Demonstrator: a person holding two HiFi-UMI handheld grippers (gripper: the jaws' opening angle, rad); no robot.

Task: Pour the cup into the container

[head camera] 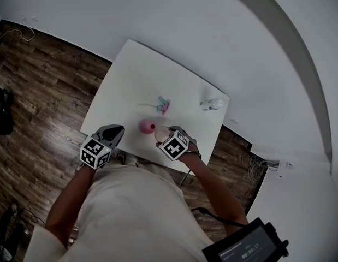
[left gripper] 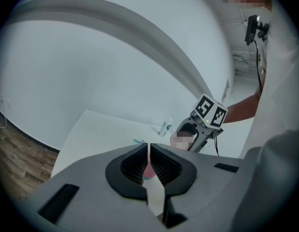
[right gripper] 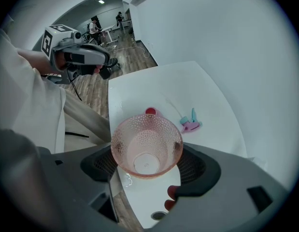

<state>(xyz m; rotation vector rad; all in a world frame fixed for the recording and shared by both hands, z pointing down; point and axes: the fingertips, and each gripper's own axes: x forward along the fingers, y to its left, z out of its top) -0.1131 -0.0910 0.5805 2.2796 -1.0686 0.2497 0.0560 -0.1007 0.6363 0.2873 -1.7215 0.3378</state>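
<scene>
My right gripper point(head camera: 164, 135) point(right gripper: 147, 162) is shut on a clear pink dimpled cup point(right gripper: 147, 146) point(head camera: 161, 132), held over the table's near edge. I look straight into the cup's mouth, and only its pale bottom shows inside. Just beyond it on the white table point(head camera: 130, 81) stands a small pink container point(head camera: 146, 126) point(right gripper: 150, 112) with something red in it. My left gripper point(head camera: 115, 130) point(left gripper: 149, 162) is shut on nothing, off the container's left at the table's near-left edge. Through its narrow gap a sliver of the pink container point(left gripper: 148, 170) shows.
A pink and teal item point(head camera: 163, 105) point(right gripper: 190, 124) lies mid-table, and a small white bottle point(head camera: 211, 103) point(left gripper: 165, 127) lies near the far right edge. A small red thing point(right gripper: 171, 193) sits on the table under the right jaw. Wood floor point(head camera: 43, 86) surrounds the table.
</scene>
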